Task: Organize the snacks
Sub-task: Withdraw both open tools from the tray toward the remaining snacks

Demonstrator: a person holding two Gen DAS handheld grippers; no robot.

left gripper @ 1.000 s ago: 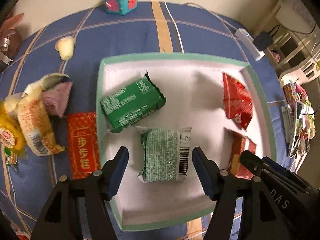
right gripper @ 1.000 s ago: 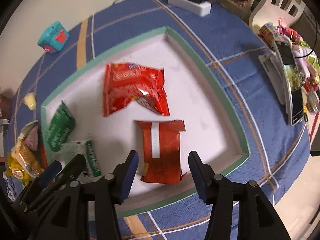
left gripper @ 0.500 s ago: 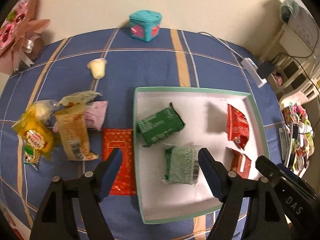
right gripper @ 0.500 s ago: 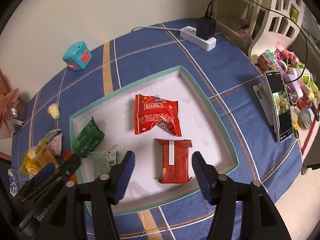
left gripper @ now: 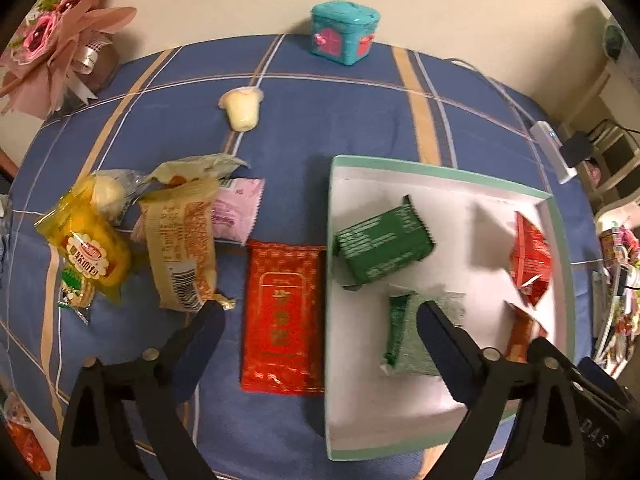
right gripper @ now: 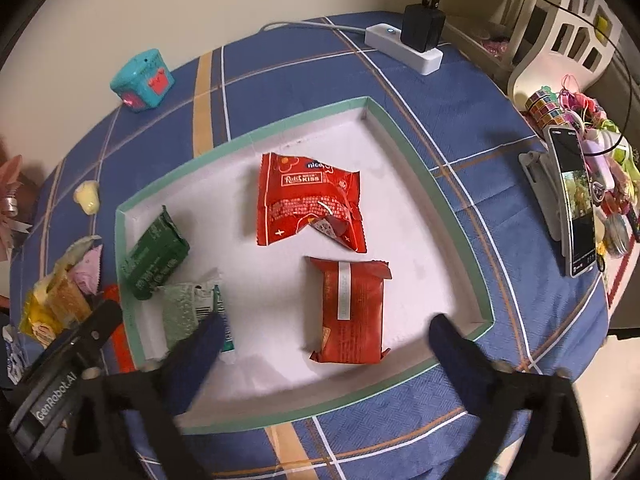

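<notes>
Left claw [left gripper: 320,312] wide, empty, now shifted off the tray [left gripper: 440,170] over the red packet [left gripper: 285,320].

In tray: four snack packets lie inside the shallow green-rimmed white cardboard tray [right gripper: 404,148].
Beside tray: flat red foil packet with gold lettering [left gripper: 284,324], touching its left wall.
Further left: heap of yellow, beige and pink wrapped snacks [left gripper: 152,232].
Behind: small pale jelly cup [left gripper: 242,110], teal plastic toy box [left gripper: 343,32].

Glossy crinkled foil wraps the red packet [left gripper: 284,320] and green packet [left gripper: 384,244], the tray [right gripper: 404,136] looks matt card, and the cloth [left gripper: 340,116] is woven, textured fabric.
</notes>
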